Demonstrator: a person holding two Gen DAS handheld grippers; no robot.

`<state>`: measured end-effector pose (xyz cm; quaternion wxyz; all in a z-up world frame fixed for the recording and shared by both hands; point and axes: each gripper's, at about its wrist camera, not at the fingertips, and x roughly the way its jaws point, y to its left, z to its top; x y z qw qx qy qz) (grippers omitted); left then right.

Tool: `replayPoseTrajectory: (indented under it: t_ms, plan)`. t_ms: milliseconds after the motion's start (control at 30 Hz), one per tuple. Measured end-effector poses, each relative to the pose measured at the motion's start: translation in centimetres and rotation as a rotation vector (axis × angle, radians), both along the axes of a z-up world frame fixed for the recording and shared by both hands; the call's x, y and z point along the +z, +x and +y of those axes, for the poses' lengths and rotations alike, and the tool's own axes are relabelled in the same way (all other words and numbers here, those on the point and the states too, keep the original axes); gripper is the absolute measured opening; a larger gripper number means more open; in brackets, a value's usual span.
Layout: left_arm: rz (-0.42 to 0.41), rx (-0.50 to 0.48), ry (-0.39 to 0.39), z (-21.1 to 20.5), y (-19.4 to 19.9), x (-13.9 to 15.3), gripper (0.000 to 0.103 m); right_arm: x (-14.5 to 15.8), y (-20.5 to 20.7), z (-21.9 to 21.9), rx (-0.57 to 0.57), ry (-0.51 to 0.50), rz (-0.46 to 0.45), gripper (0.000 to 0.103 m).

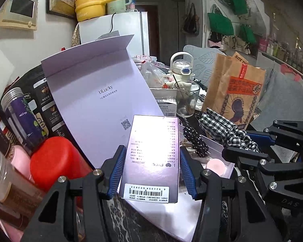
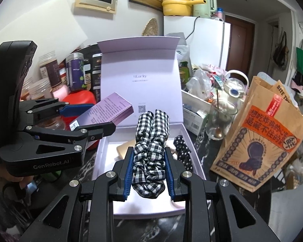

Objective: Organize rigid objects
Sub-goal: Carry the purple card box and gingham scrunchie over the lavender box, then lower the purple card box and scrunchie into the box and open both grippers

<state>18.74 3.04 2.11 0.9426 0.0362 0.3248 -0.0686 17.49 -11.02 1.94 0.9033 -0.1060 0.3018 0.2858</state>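
My left gripper (image 1: 150, 158) is shut on a small purple carton (image 1: 153, 157) and holds it above the left side of an open white gift box (image 2: 103, 147); the carton also shows in the right wrist view (image 2: 109, 112). My right gripper (image 2: 149, 161) is shut on a black-and-white gingham scrunchie (image 2: 151, 141) and holds it over the box's middle. The scrunchie also shows in the left wrist view (image 1: 224, 129). A black polka-dot scrunchie (image 2: 181, 149) and a pale pink round item (image 1: 215, 166) lie inside the box. The box lid (image 2: 139, 76) stands upright behind.
A brown paper bag (image 2: 258, 141) stands to the right, with a glass with a spoon (image 2: 219, 121) and a white bottle (image 2: 234, 88) near it. A red container (image 1: 52, 161) and jars (image 1: 22, 119) crowd the left. The dark marble counter (image 2: 157, 227) lies below.
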Motion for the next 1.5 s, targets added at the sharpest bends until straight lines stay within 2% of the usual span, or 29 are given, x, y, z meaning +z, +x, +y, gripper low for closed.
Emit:
replayPoseTrajectory:
  t_ms: [400, 733, 1000, 1200, 1500]
  plan:
    - [0.080, 0.042, -0.008, 0.3, 3.7, -3.5, 0.052, -2.4, 3.9, 0.9, 0.023, 0.019, 0.050, 0.027]
    - [0.139, 0.073, 0.025, 0.4, 5.7, -6.4, 0.052, -4.9, 6.3, 0.9, -0.005, 0.008, 0.100, 0.027]
    - [0.196, 0.068, 0.006, 0.8, 6.4, -8.3, 0.052, -6.5, 7.0, 1.2, -0.009, 0.002, 0.127, 0.027]
    - [0.228, 0.069, 0.017, 0.8, 6.8, -9.9, 0.052, -7.4, 6.8, 2.2, 0.001, -0.035, 0.107, 0.027]
    - [0.266, 0.061, 0.044, 0.6, 7.4, -11.5, 0.052, -9.4, 7.3, 3.0, -0.010, -0.078, 0.141, 0.028]
